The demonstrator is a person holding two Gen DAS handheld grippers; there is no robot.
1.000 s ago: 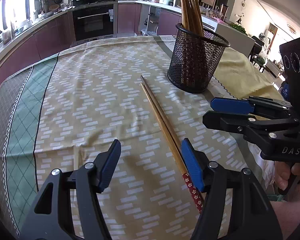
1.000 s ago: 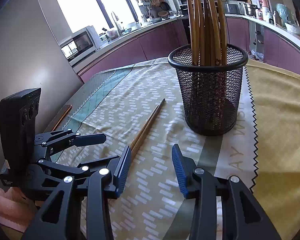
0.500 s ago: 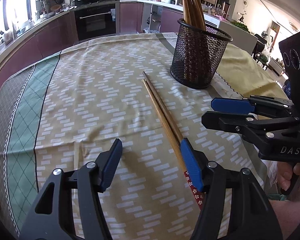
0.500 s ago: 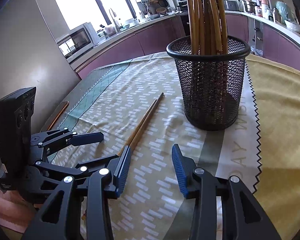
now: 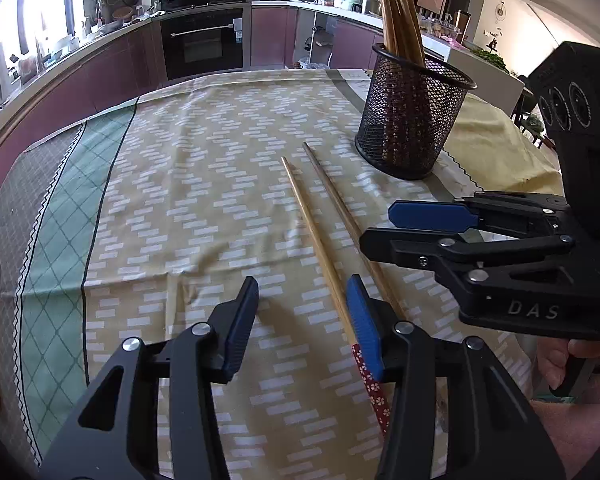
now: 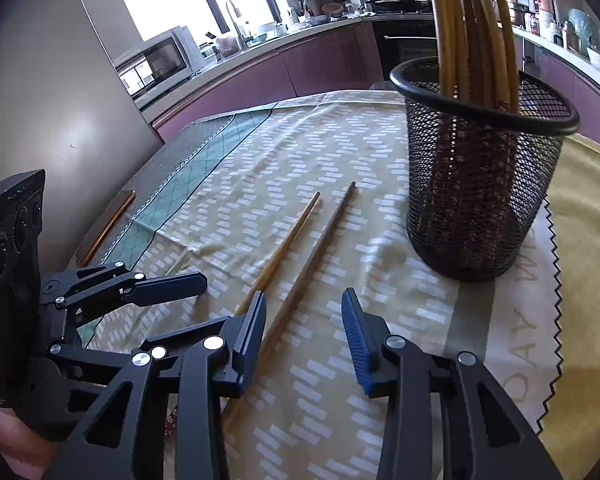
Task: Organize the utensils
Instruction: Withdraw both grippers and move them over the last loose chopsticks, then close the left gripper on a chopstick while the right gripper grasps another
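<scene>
Two loose chopsticks lie on the patterned cloth (image 5: 204, 184) over the worktop: a lighter chopstick (image 5: 314, 236) and a darker chopstick (image 5: 340, 208), side by side, splayed slightly apart at their far tips. A black mesh cup (image 5: 410, 120) stands upright just beyond them, holding a bundle of chopsticks (image 6: 472, 28) (at least five; the exact count is hard to tell).

The left tool (image 5: 302, 320) has just been closing; its jaws stand partly apart, pressing on nothing, with the lighter chopstick running just inside its right pad. The right tool (image 6: 304, 340) has also just narrowed a little; the darker chopstick runs between its pads, close to the left one, not gripped. Both tools hang low over the chopsticks' near ends.
</scene>
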